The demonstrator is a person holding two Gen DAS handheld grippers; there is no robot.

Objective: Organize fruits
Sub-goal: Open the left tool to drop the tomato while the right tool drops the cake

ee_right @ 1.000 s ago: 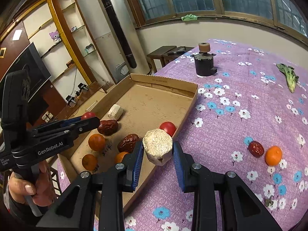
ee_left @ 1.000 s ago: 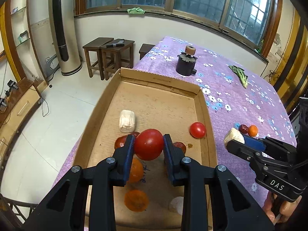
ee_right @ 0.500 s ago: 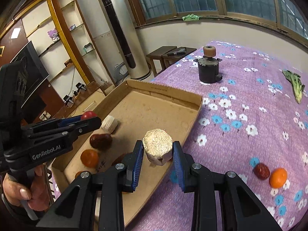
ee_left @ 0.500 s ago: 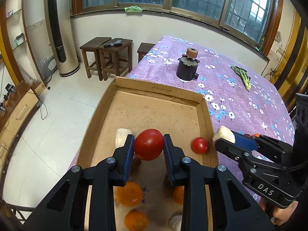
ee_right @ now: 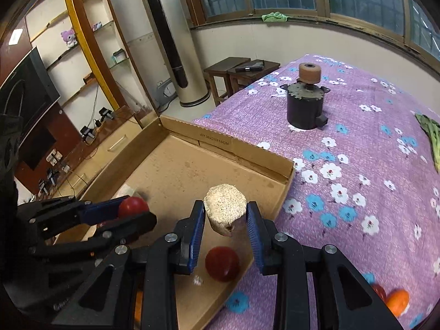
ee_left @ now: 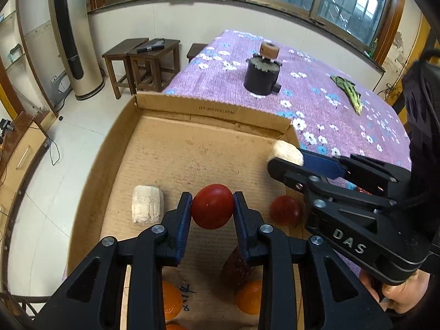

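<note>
My left gripper (ee_left: 212, 206) is shut on a red tomato (ee_left: 212, 205), held above the floor of a shallow cardboard box (ee_left: 192, 151). My right gripper (ee_right: 225, 214) is shut on a pale, rough-cut chunk (ee_right: 225, 205) over the box's right side; the same chunk (ee_left: 286, 151) shows in the left wrist view. On the box floor lie a second tomato (ee_left: 284, 209), a white chunk (ee_left: 145, 203), a dark red date (ee_left: 236, 268) and oranges (ee_left: 249, 297). An orange (ee_right: 397, 301) and a date (ee_right: 379, 291) lie on the cloth to the right.
A purple flowered cloth (ee_right: 357, 165) covers the table. A black motor with a brown wheel (ee_right: 306, 104) stands beyond the box. A green vegetable (ee_left: 348, 92) lies far right. Wooden stools (ee_left: 143, 60) and a tall air conditioner (ee_left: 71, 35) stand on the floor beyond.
Both grippers have moved forward over the box toward its far wall, each keeping its grip. The right gripper with the chunk has come from the cloth side over the box's right rim.
</note>
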